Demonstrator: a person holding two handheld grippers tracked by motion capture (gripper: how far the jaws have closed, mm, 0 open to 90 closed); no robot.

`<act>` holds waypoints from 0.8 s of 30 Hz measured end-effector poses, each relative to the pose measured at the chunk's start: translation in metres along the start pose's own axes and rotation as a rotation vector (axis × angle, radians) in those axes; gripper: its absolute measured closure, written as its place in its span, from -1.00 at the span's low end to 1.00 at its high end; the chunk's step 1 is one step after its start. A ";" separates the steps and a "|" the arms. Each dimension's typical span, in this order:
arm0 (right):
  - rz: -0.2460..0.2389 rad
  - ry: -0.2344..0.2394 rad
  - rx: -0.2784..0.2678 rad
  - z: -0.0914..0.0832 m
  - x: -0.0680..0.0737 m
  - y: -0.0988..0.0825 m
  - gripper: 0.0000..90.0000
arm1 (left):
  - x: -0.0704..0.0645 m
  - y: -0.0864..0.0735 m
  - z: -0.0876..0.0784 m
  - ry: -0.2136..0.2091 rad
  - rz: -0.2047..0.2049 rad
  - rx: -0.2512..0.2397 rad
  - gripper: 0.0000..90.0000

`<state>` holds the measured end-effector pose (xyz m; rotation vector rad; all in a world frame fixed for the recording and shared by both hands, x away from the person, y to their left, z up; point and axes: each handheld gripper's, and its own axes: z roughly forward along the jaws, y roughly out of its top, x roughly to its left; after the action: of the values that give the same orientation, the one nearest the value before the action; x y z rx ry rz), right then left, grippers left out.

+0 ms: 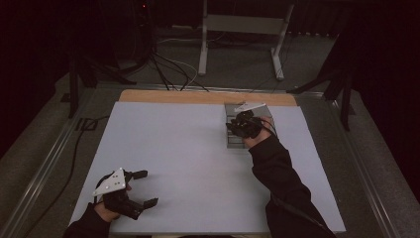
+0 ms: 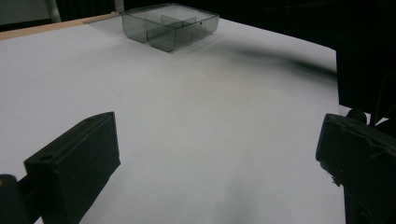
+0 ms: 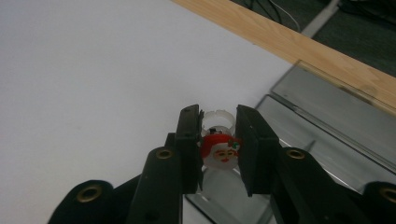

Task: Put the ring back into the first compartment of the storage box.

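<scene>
While my left gripper (image 1: 144,188) rests at the near left corner of the white table (image 1: 188,163), its jaws stand wide apart with nothing between them. Farther right, near the far edge, my right gripper (image 3: 218,148) is clamped on a small Santa ring (image 3: 219,150), holding it just above the clear divided box (image 3: 322,116).
</scene>
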<state>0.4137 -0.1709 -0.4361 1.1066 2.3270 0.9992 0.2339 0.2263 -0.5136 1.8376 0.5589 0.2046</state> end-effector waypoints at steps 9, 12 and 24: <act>0.039 -0.028 0.013 0.006 -0.012 -0.002 0.59 | 0.000 0.000 0.000 -0.002 -0.002 -0.002 -0.99; 0.047 -0.033 0.021 0.010 -0.015 -0.002 0.59 | 0.000 0.000 0.000 -0.002 -0.002 -0.002 -0.99; 0.074 -0.057 0.046 0.025 -0.025 -0.004 0.59 | 0.000 0.000 -0.001 -0.004 -0.004 -0.006 -0.99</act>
<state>0.4419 -0.1809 -0.4553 1.2315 2.2897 0.9316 0.2337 0.2267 -0.5130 1.8311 0.5582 0.1994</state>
